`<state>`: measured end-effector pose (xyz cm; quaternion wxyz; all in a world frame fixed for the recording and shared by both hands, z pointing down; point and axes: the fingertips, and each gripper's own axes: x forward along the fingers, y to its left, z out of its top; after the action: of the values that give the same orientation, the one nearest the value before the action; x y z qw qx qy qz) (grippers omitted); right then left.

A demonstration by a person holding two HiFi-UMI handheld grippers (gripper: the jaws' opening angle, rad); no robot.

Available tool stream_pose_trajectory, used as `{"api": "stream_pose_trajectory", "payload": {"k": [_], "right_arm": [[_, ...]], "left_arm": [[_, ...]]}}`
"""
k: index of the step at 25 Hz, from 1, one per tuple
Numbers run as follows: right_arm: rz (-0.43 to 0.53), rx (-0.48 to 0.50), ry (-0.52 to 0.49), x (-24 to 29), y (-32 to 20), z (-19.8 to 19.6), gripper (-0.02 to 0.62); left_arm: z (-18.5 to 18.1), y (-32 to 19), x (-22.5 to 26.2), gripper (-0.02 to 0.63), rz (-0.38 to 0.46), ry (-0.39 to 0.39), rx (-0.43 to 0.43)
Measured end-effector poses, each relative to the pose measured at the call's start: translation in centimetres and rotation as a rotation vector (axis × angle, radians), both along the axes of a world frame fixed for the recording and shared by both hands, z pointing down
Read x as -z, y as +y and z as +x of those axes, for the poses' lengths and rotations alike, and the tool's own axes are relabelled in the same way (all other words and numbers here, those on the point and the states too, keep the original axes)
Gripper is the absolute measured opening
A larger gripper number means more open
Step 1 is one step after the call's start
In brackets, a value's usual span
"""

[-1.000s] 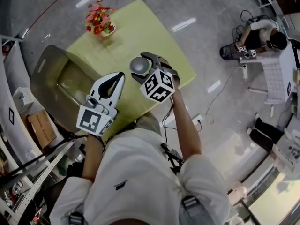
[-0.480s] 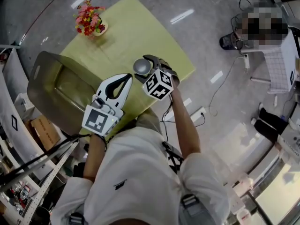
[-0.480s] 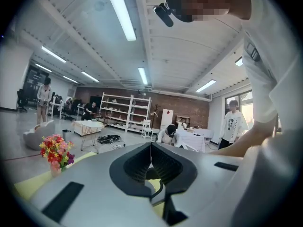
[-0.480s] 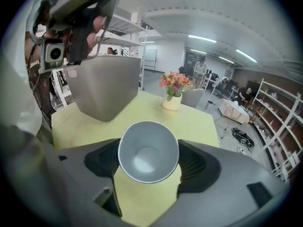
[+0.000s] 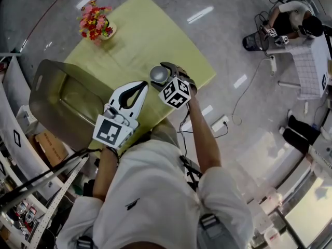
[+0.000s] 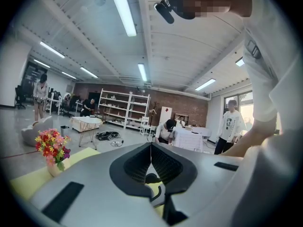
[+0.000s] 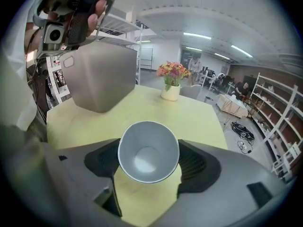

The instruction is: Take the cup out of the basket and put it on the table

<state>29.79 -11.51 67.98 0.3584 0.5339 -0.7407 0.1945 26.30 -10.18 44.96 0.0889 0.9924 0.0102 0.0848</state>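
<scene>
A grey cup [image 5: 159, 74] is held in my right gripper [image 5: 162, 70] above the near part of the yellow-green table [image 5: 145, 30]. In the right gripper view the cup [image 7: 148, 151] sits between the two dark jaws with its open mouth facing the camera, and my right gripper [image 7: 148, 159] is shut on it. The olive-grey basket [image 5: 62, 100] stands at the table's left end, left of both grippers. My white left gripper [image 5: 139, 87] hovers between basket and cup; its jaws [image 6: 151, 148] meet at the tips and hold nothing.
A small vase of red and yellow flowers [image 5: 95, 24] stands at the table's far left corner, and it also shows in the right gripper view [image 7: 172, 77]. Bare tabletop [image 7: 199, 117] lies beyond the cup. People, shelves and cables are on the floor farther off.
The head view has shifted a little. The right gripper still holds the cup over the table, and the left gripper has barely moved.
</scene>
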Motion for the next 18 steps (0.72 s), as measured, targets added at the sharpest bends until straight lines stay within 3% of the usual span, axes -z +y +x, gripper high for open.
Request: {"api": "stream_pose_trajectory", "payload": {"k": [14,18], "right_arm": [[0.032,-0.022,-0.022,-0.57,-0.08,-0.07,0.365],[0.039,-0.027,-0.032,-0.37,0.07,-0.03,0.391]], "left_arm": [[-0.21,-0.24,-0.22,0.011,-0.004,-0.003,0.003],[-0.33,-0.17,-0.10,0.011,-0.001,-0.004,0.003]]}}
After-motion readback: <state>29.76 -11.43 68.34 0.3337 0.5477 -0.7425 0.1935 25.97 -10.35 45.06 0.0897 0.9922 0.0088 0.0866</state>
